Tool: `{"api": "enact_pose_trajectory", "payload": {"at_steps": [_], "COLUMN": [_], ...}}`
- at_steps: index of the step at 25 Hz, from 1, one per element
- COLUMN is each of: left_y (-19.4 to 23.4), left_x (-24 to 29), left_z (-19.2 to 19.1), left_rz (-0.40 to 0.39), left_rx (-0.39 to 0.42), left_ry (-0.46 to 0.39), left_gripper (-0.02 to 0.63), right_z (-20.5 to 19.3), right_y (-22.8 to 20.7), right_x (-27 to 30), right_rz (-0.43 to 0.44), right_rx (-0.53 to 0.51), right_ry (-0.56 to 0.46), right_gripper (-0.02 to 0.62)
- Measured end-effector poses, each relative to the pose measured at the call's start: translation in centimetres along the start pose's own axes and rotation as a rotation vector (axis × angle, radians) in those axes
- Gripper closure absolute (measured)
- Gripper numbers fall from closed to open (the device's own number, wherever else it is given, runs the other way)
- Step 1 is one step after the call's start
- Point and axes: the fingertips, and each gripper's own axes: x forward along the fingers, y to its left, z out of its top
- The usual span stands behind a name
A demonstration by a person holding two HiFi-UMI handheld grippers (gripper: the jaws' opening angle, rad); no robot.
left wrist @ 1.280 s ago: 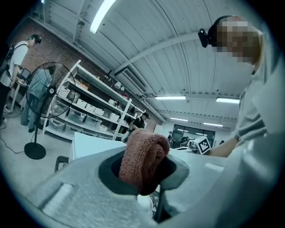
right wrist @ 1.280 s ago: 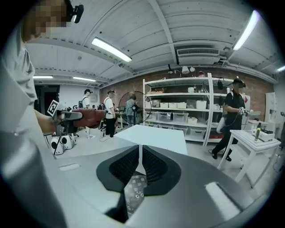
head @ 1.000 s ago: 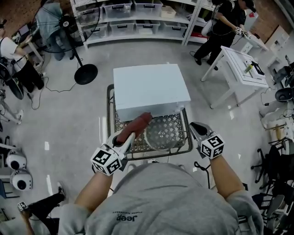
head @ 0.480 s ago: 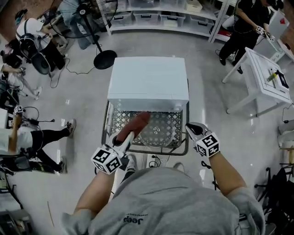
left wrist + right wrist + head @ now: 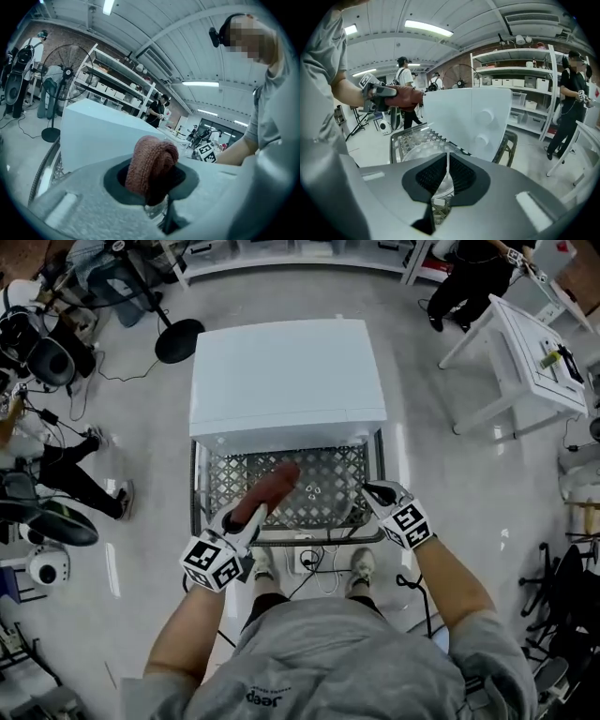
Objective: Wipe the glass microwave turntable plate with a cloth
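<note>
right gripper (image 5: 373, 493): jaws are shut on the rim of the plate (image 5: 323, 501) at about its 3 o'clock, with a thin glass edge between the pads. a second ago this gripper hung apart from the plate, on its right.
left gripper (image 5: 242, 519): clamped on the rolled cloth (image 5: 270, 488), which sticks out toward 1 o'clock, same as before.
cloth end: over the 10 o'clock part of the plate. i cannot tell if it touches the glass.
plate: seems to lie flat on the mesh rack (image 5: 216, 488), at 12 o'clock from the person.
microwave (image 5: 286, 381): just behind the rack.
meaning: the plate is now held steady, so i judge the wiping can begin. it looks not yet started.
</note>
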Motion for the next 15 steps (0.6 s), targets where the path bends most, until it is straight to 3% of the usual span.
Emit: {"api": "enact_pose_trajectory", "payload": {"at_steps": [15], "left_y": [3.7], "left_x": [3.6], "left_z": [-5.7], "left_rz": [0.012], "left_rx": [-0.063], "left_ry": [0.015], "left_gripper": [0.537], "right_z": [-7.8], "right_y": [-0.1], "right_x": [6.8], "right_rz": [0.029], "right_rx": [-0.069], "right_ry": [0.142], "right_gripper": [0.588]}}
